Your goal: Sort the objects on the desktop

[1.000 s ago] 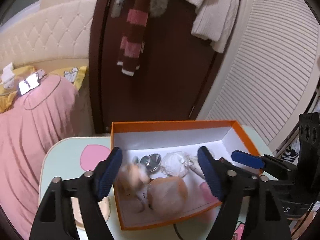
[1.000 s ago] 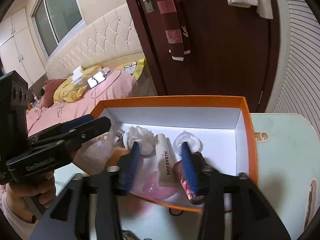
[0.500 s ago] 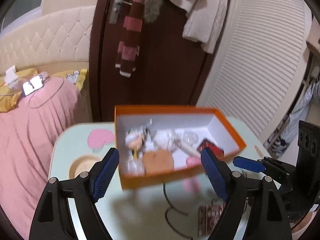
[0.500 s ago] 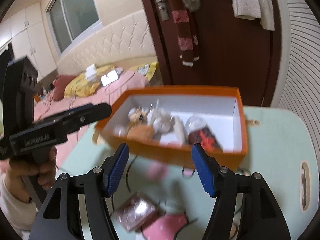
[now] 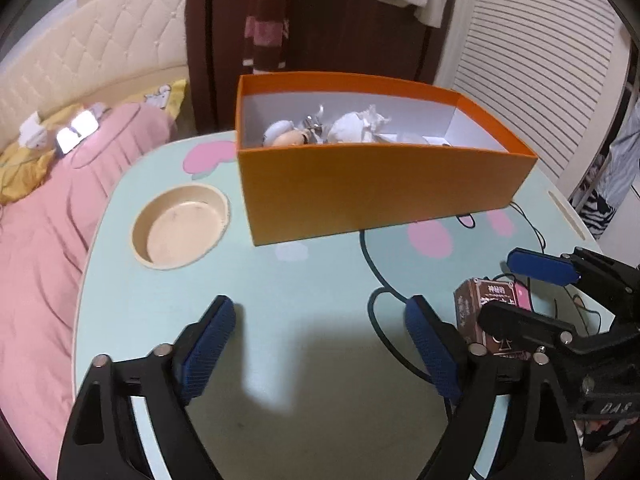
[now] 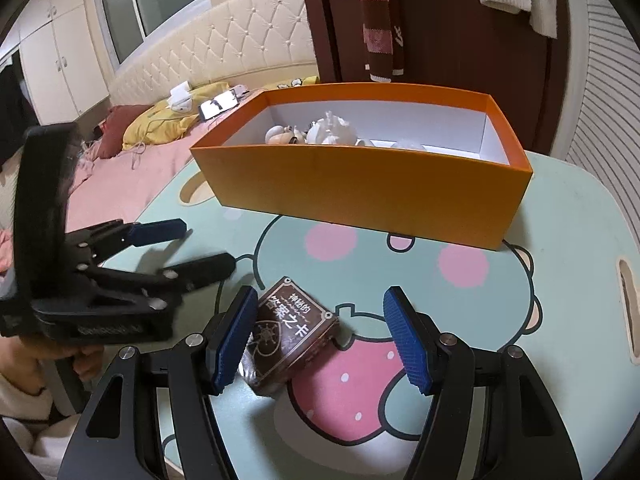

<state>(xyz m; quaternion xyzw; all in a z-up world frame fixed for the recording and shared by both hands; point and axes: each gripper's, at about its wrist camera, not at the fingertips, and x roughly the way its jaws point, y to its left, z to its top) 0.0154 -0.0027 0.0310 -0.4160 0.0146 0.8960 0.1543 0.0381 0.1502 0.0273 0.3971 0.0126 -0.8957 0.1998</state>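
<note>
An orange box [image 5: 380,188] with white lining stands at the far side of the mint table; it also shows in the right wrist view [image 6: 360,196]. It holds several small items, among them crumpled white paper [image 5: 356,128]. A small brown box [image 6: 290,338] with printed characters lies on the table between the pads of my right gripper [image 6: 322,342], nearer the left pad, which is open. It also shows in the left wrist view [image 5: 486,312]. My left gripper [image 5: 320,346] is open and empty over bare table.
A round beige cup recess [image 5: 180,226] sits in the table left of the orange box. A slot [image 6: 628,292] is cut near the table's right edge. A bed with pink bedding [image 5: 36,208] lies left of the table. A dark door [image 6: 460,20] with hanging clothes stands behind.
Both grippers have pulled back out of the orange box and down toward the near table. My right gripper now straddles the brown box.
</note>
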